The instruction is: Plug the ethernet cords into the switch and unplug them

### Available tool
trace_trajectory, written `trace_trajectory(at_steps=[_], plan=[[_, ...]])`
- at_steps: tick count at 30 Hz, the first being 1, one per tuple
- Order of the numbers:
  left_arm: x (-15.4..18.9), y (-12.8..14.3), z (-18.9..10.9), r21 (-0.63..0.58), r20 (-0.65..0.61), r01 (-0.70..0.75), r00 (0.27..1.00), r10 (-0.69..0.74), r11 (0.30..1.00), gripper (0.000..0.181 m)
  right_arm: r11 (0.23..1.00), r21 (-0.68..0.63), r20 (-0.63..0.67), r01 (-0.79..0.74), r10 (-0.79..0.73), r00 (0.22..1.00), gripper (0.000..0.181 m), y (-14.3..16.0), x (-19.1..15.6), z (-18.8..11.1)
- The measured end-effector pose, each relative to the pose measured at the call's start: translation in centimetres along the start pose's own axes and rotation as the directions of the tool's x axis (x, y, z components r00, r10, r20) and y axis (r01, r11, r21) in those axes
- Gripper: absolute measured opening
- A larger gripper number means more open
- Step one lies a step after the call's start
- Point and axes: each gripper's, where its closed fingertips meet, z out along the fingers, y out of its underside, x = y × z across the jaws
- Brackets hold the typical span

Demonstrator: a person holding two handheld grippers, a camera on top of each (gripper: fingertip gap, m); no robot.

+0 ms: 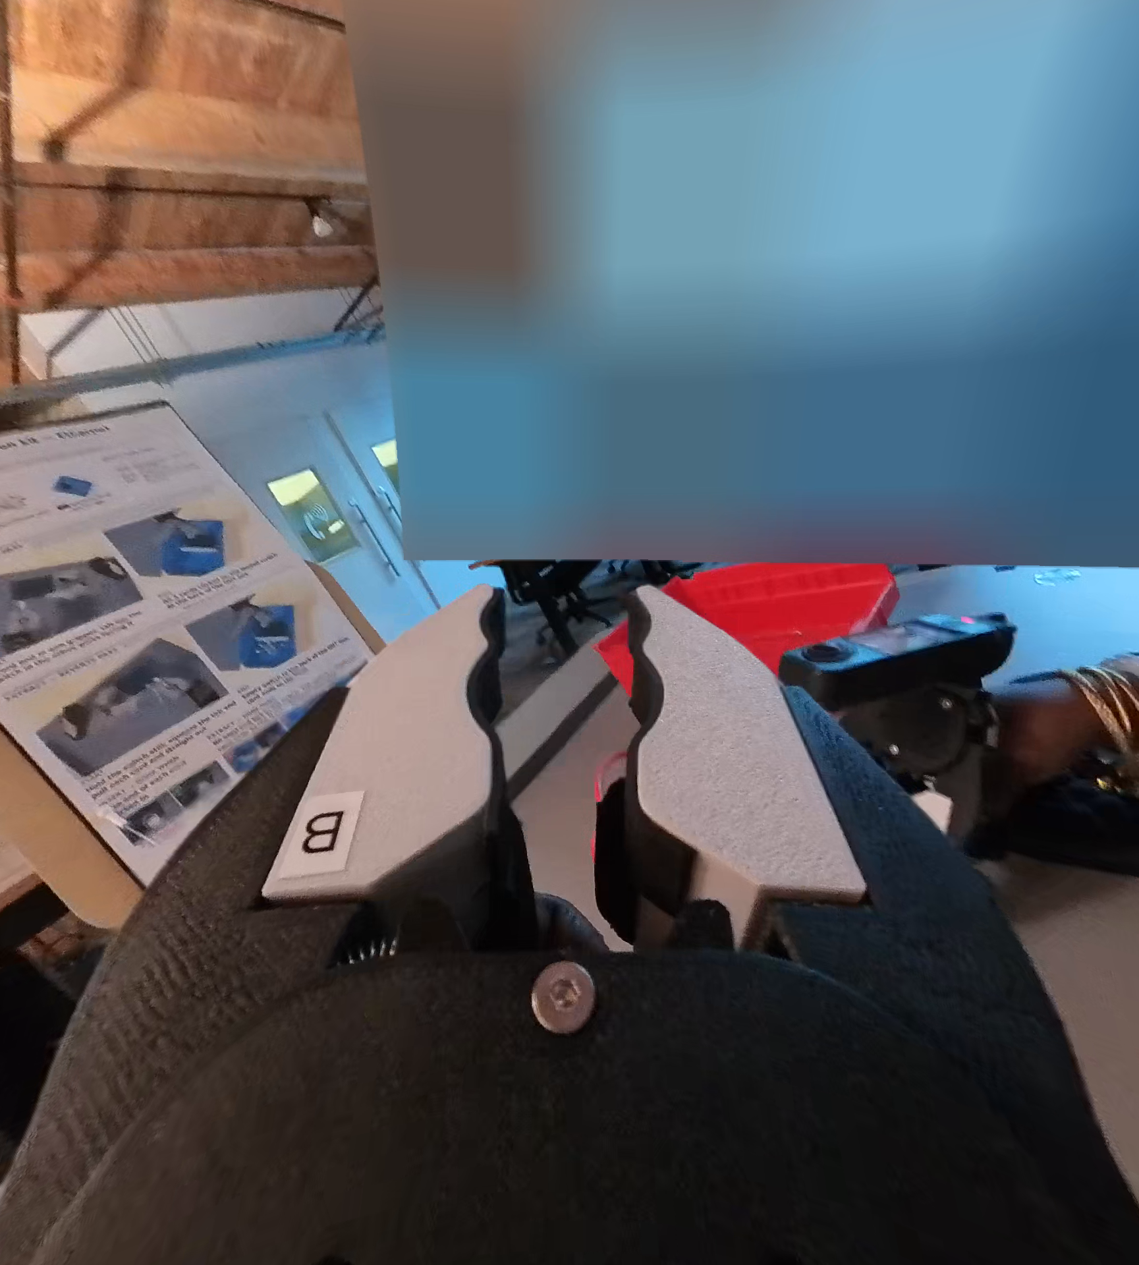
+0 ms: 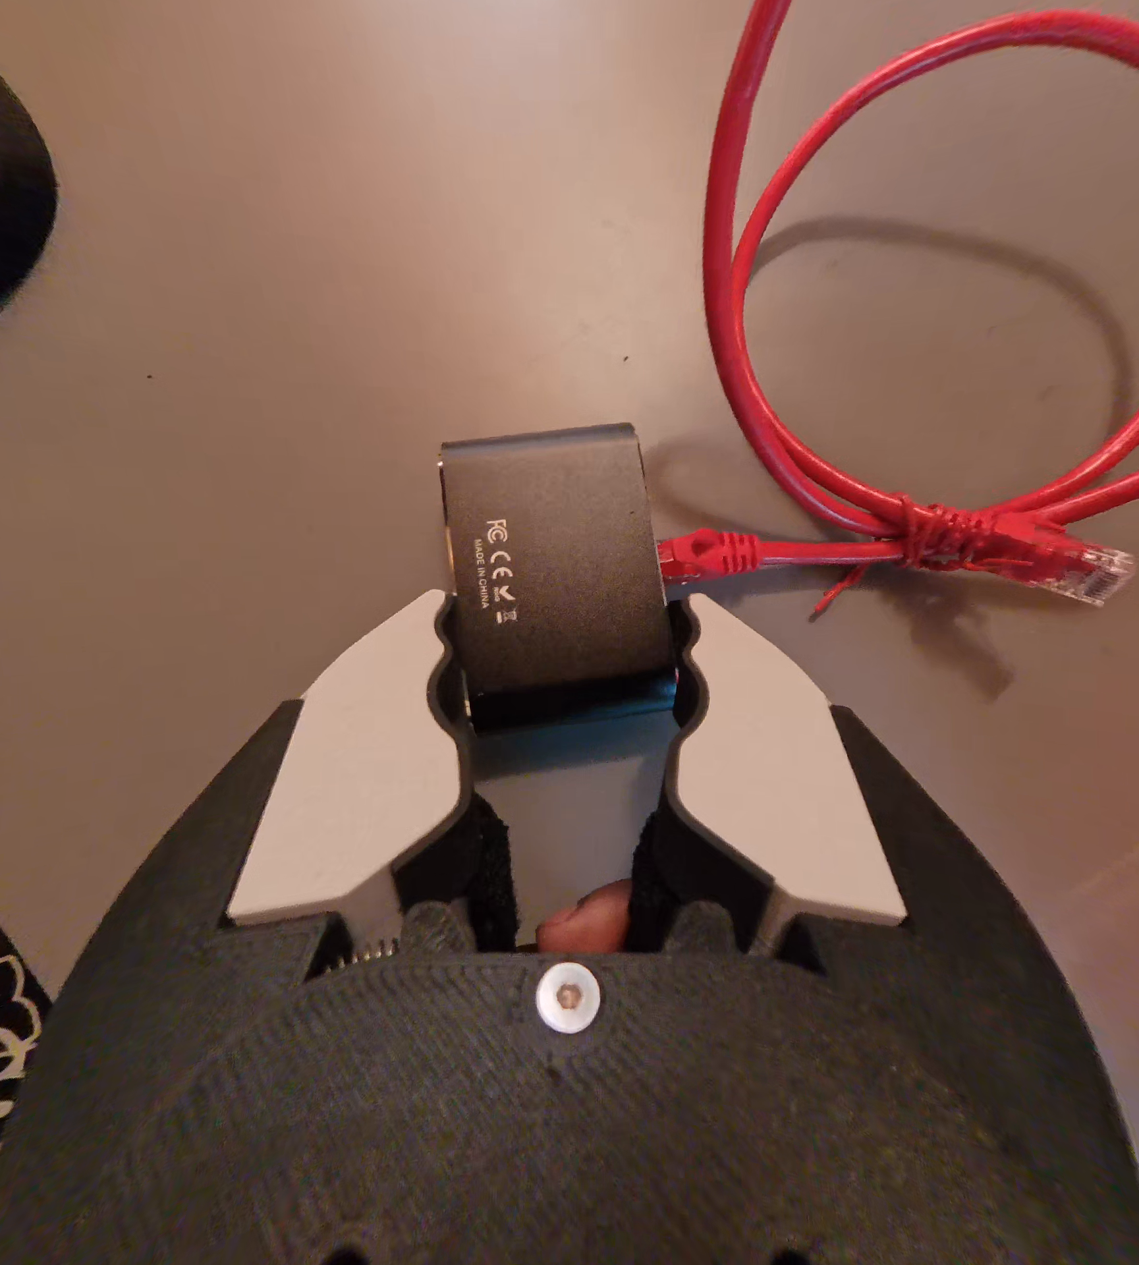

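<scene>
Sitting between the fingers of the right gripper point(image 2: 561, 616), the small dark switch point(image 2: 549, 554) is being pinched by its two long sides, printed face up, low over the grey bench point(image 2: 347, 239); whether it is resting on the surface or hanging just above it I cannot tell. Gripping it this way is leaving the port side free, which seems to be the reason for the hold: one red plug point(image 2: 707, 556) of the ethernet cord point(image 2: 751, 287) is sitting at the switch's right edge and appears to be seated in a port, though the socket itself is hidden. The cord is running away to the right and looping back on the bench in a coil tied with a red twist, its other plug, clear-tipped point(image 2: 1093, 571), lying free beside the tie. I judge the switch is being steadied so the cord can be pushed home or pulled out without the light box sliding.

Off to the side, the left gripper point(image 1: 563, 602) is idling in the air, tilted up toward the room, its fingers standing a narrow gap apart and holding nothing. Beyond it an instruction sheet point(image 1: 108, 616) is propped on a stand at the left and a red bin point(image 1: 778, 609) is showing farther back.
</scene>
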Motion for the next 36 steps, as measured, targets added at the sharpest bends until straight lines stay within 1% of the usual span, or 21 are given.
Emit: trace_trajectory(at_steps=[3, 5, 7, 8, 10, 11, 13, 15, 17, 19, 20, 21, 23, 25, 28, 29, 32, 36], plan=[[0.6, 2.1, -1.4, -0.102, -0.014, 0.02, 1.0, -0.021, 0.995, 0.034, 1.0, -0.005, -0.009, 0.001, -0.001, 1.0, 0.061, 0.2, -0.2, 0.0], [0.7, 3.6, -3.6, -0.212, -0.005, -0.008, 1.0, 0.007, 0.977, 0.035, 1.0, -0.016, -0.012, -0.013, 0.012, 1.0, 0.061, 0.4, -0.4, -0.1], [-0.4, 5.0, -7.0, -0.353, 0.057, -0.057, 0.995, 0.083, 0.934, 0.035, 0.999, -0.025, -0.017, -0.027, 0.027, 0.999, 0.061, 0.7, -0.8, -0.3], [-1.2, 5.8, -9.1, -0.434, 0.094, -0.058, 0.99, 0.109, 0.899, 0.035, 0.999, -0.025, -0.017, -0.032, 0.032, 0.999, 0.061, 0.8, -1.0, -0.4], [-3.1, 7.2, -13.8, -0.566, 0.211, 0.021, 0.97, 0.119, 0.824, 0.036, 0.999, -0.013, -0.012, -0.037, 0.037, 0.999, 0.062, 0.8, -1.4, -0.6], [-4.0, 7.7, -16.0, -0.606, 0.278, 0.075, 0.953, 0.122, 0.792, 0.037, 0.999, 0.014, -0.001, -0.037, 0.037, 0.999, 0.07, 0.6, -1.5, -0.8], [-5.2, 8.6, -19.7, -0.633, 0.391, 0.172, 0.912, 0.12, 0.755, 0.038, 0.992, 0.114, 0.055, -0.049, 0.043, 0.998, 0.081, -0.7, -1.9, -1.8], [-5.8, 9.4, -22.0, -0.613, 0.484, 0.262, 0.87, 0.093, 0.745, 0.037, 0.955, 0.287, 0.141, -0.074, 0.034, 0.989, 0.084, -3.0, -2.3, -3.7], [-5.5, 10.7, -23.1, -0.592, 0.534, 0.348, 0.845, 0.031, 0.727, 0.037, 0.867, 0.488, 0.2, -0.103, 0.003, 0.98, 0.083, -5.2, -2.0, -6.5], [-4.9, 12.5, -23.6, -0.567, 0.582, 0.472, 0.81, -0.077, 0.675, 0.038, 0.747, 0.653, 0.202, -0.124, -0.014, 0.979, 0.081, -6.5, -1.0, -9.1], [-4.7, 13.5, -23.8, -0.56, 0.606, 0.534, 0.785, -0.126, 0.633, 0.037, 0.694, 0.709, 0.187, -0.127, -0.011, 0.982, 0.077, -6.7, -0.3, -10.0], [-4.5, 14.6, -24.2, -0.571, 0.626, 0.577, 0.766, -0.145, 0.584, 0.038, 0.654, 0.746, 0.167, -0.125, -0.002, 0.986, 0.073, -6.5, 0.4, -10.4], [-4.7, 16.8, -25.4, -0.621, 0.659, 0.613, 0.746, -0.099, 0.488, 0.038, 0.605, 0.785, 0.153, -0.132, 0.018, 0.988, 0.073, -6.0, 1.2, -10.5], [-5.0, 18.6, -26.1, -0.664, 0.663, 0.622, 0.746, -0.057, 0.415, 0.038, 0.596, 0.788, 0.182, -0.152, 0.011, 0.983, 0.073, -6.2, 1.1, -10.7], [-5.1, 20.9, -25.9, -0.7, 0.641, 0.629, 0.762, -0.09, 0.336, 0.038, 0.599, 0.79, 0.171, -0.131, -0.01, 0.985, 0.071, -6.2, 0.7, -10.5], [-5.1, 21.6, -26.0, -0.716, 0.635, 0.631, 0.766, -0.095, 0.298, 0.038, 0.608, 0.785, 0.164, -0.12, -0.018, 0.986, 0.071, -6.2, 0.5, -10.3], [-4.6, 23.9, -26.7, -0.769, 0.612, 0.62, 0.784, -0.103, 0.154, 0.037, 0.615, 0.782, 0.151, -0.101, -0.03, 0.988, 0.07, -6.1, 0.3, -10.2], [-4.5, 25.8, -28.0, -0.801, 0.597, 0.599, 0.799, -0.071, 0.003, 0.028, 0.604, 0.788, 0.161, -0.12, -0.014, 0.987, 0.069, -6.1, 0.6, -10.4]])
